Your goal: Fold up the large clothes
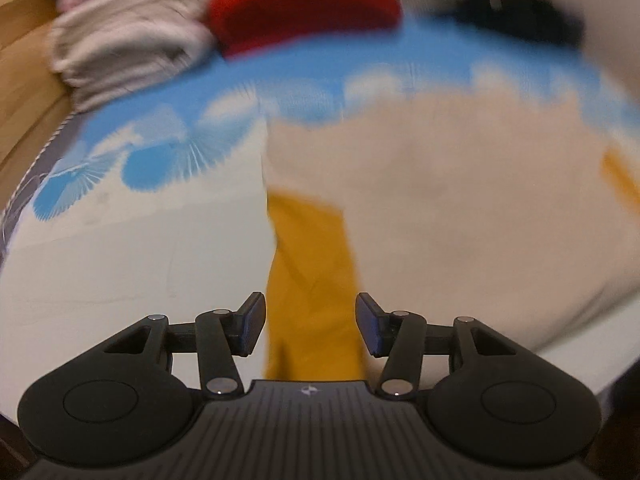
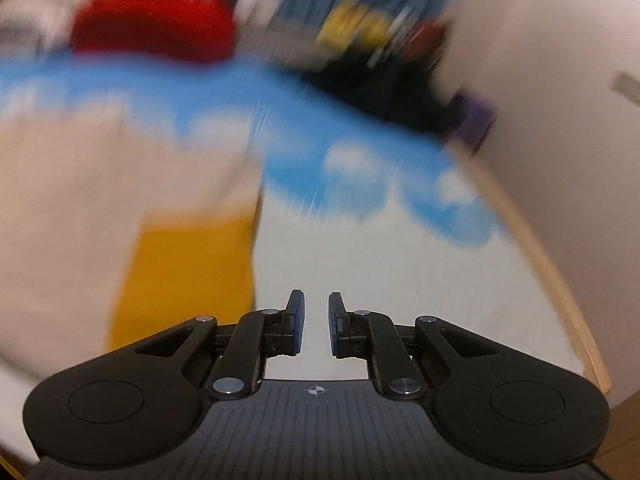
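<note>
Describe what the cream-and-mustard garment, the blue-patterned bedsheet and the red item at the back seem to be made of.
Cream-and-mustard garment: soft, matte cloth, lying limp and slightly rumpled.
Blue-patterned bedsheet: thin printed fabric, smooth and matte, lying flat.
Red item: probably thick fabric, bulky and rounded; blur hides its weave.

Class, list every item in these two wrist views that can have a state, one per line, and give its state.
Left hand-held gripper: open, nothing between its fingers.
Right hand-held gripper: nearly closed, a narrow gap, holding nothing.
Cream and mustard garment: lying flat on the bed, sleeves showing, not yet fully folded.
Beige clothes: folded, stacked at the far end.
Red garment: folded, beside the beige stack.
Bed sheet: spread flat.
</note>
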Action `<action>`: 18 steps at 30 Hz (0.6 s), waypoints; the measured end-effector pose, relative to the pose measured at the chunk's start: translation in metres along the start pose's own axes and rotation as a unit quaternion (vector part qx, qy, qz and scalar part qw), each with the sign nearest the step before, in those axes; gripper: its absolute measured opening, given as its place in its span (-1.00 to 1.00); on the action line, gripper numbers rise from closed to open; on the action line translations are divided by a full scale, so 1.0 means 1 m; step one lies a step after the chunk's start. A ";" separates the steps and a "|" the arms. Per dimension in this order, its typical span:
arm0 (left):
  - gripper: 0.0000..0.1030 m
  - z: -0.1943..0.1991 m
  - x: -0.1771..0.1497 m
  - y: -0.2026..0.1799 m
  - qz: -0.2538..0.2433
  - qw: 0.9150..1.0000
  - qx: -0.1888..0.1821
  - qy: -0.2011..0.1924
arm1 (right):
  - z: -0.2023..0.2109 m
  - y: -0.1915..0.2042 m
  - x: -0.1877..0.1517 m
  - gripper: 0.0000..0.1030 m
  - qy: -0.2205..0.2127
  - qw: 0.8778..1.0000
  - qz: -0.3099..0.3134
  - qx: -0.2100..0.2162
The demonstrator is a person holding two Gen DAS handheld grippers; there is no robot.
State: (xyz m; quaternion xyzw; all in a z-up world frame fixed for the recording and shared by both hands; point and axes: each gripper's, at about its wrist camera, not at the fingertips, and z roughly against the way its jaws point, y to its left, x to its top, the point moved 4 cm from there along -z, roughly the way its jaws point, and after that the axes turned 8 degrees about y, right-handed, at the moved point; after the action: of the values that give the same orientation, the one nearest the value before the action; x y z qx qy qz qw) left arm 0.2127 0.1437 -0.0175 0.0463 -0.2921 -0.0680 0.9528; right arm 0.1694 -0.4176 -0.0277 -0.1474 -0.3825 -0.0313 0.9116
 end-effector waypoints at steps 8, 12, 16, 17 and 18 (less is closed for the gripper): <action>0.08 0.046 -0.029 -0.040 0.047 0.994 -0.067 -0.069 | 0.111 0.011 -0.014 -0.52 -0.153 0.974 -0.144 0.081; 0.05 0.027 -0.038 -0.045 0.091 0.992 -0.080 -0.041 | 0.124 0.046 -0.028 -0.52 -0.132 0.974 -0.140 0.120; 0.05 0.008 -0.046 -0.043 0.127 0.987 -0.102 -0.012 | 0.122 0.077 -0.026 -0.52 -0.130 0.979 -0.089 0.128; 0.05 0.003 -0.048 -0.041 0.138 0.984 -0.109 -0.002 | 0.124 0.085 -0.025 -0.52 -0.128 0.981 -0.076 0.124; 0.06 -0.005 -0.052 -0.040 0.154 0.981 -0.120 0.016 | 0.122 0.091 -0.024 -0.52 -0.124 0.982 -0.068 0.123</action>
State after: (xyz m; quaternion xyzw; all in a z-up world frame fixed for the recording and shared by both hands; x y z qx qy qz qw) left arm 0.1690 0.1130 -0.0554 -0.1128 -0.2706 0.0455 0.9550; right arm 0.0838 -0.2965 0.0140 -0.0105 -0.5031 -0.0277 0.8637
